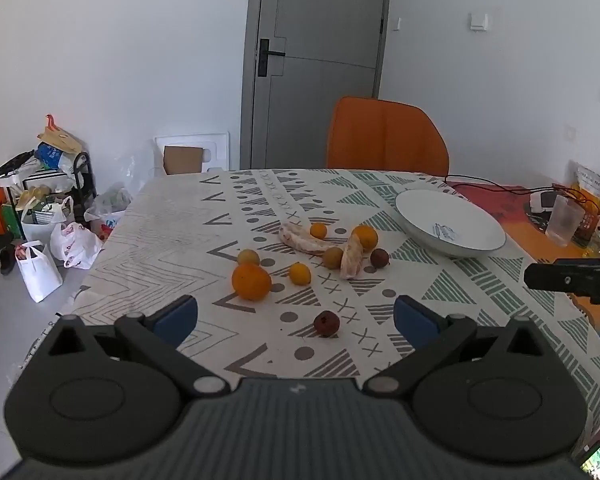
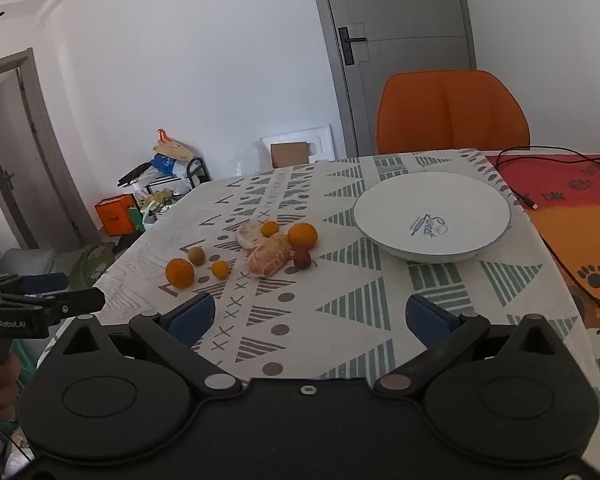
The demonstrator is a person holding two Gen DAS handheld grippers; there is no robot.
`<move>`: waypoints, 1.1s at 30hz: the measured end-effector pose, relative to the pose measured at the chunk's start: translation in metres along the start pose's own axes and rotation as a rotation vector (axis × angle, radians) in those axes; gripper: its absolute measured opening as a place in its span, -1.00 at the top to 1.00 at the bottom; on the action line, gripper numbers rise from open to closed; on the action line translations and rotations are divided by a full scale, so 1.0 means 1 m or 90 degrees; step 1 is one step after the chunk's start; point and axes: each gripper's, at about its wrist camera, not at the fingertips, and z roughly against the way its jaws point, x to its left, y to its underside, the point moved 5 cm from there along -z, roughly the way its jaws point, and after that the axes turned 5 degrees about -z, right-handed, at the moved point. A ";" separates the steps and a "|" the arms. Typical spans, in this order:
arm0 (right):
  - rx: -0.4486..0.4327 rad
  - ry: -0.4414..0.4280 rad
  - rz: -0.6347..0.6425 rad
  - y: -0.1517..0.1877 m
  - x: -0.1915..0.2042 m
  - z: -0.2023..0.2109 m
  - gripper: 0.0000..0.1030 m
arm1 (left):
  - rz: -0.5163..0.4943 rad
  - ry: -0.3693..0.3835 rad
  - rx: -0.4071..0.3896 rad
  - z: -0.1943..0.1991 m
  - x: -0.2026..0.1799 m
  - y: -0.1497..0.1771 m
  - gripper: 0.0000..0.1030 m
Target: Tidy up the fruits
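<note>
Several fruits lie loose on the patterned tablecloth (image 1: 172, 224): a large orange (image 1: 251, 281) (image 2: 179, 273), another orange (image 1: 365, 237) (image 2: 302, 235), small yellow fruits (image 1: 299, 273) (image 2: 220, 269), peeled citrus pieces (image 1: 351, 262) (image 2: 269, 261) and dark red fruits (image 1: 326, 323) (image 2: 302, 258). A white bowl (image 1: 476, 242) (image 2: 496, 216) stands empty to their right. My left gripper (image 1: 296, 318) is open, hovering just before the near red fruit. My right gripper (image 2: 310, 320) is open and empty, short of the fruits and bowl.
An orange chair (image 1: 386, 136) (image 2: 452, 112) stands behind the table. A black cable (image 2: 560, 264) runs over the red-orange mat at the right. A plastic cup (image 1: 565, 219) and bottles stand far right. Bags and boxes (image 1: 56, 240) clutter the floor at the left.
</note>
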 end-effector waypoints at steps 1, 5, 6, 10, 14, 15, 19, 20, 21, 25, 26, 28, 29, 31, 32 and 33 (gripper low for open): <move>-0.001 0.000 0.002 0.000 0.001 0.000 -1.00 | 0.000 0.001 -0.001 0.000 0.000 0.000 -1.00; -0.003 0.005 0.012 0.000 0.003 0.001 -1.00 | 0.007 -0.003 -0.013 0.004 0.004 0.001 -1.00; -0.003 0.006 0.014 0.000 0.003 0.001 -1.00 | 0.010 -0.007 -0.017 0.005 0.006 0.001 -1.00; -0.001 0.006 0.012 0.001 0.003 0.001 -1.00 | 0.024 -0.012 -0.009 0.002 0.010 0.000 -1.00; -0.005 0.008 0.019 0.001 0.003 0.003 -1.00 | 0.020 -0.008 -0.011 0.001 0.007 0.000 -1.00; -0.005 0.008 0.020 0.001 0.003 0.003 -1.00 | 0.017 -0.009 -0.013 0.001 0.007 0.001 -1.00; -0.005 0.012 0.016 -0.001 0.001 0.003 -1.00 | 0.017 -0.010 -0.012 0.001 0.006 0.000 -1.00; -0.004 0.011 0.014 -0.001 0.001 0.002 -1.00 | 0.017 -0.010 -0.013 0.001 0.006 -0.001 -1.00; -0.003 0.011 0.014 0.000 0.001 0.002 -1.00 | 0.018 -0.011 -0.015 0.001 0.007 -0.001 -1.00; -0.004 0.012 0.022 0.001 0.003 0.003 -1.00 | 0.018 -0.010 -0.015 0.001 0.006 -0.001 -1.00; -0.004 0.011 0.022 0.001 0.004 0.002 -1.00 | 0.019 -0.011 -0.014 0.000 0.007 0.000 -1.00; -0.002 0.013 0.018 0.001 0.004 0.002 -1.00 | 0.020 -0.011 -0.010 0.000 0.007 0.001 -1.00; -0.001 0.013 0.019 0.002 0.004 0.002 -1.00 | 0.019 -0.011 -0.009 0.001 0.007 0.001 -1.00; -0.001 0.014 0.023 0.001 0.005 0.002 -1.00 | 0.017 -0.012 -0.011 0.002 0.007 0.002 -1.00; -0.002 0.014 0.025 0.001 0.005 0.001 -1.00 | 0.016 -0.011 -0.010 0.002 0.008 0.001 -1.00; -0.002 0.014 0.025 0.001 0.005 0.001 -1.00 | 0.015 -0.010 -0.011 0.002 0.008 0.001 -1.00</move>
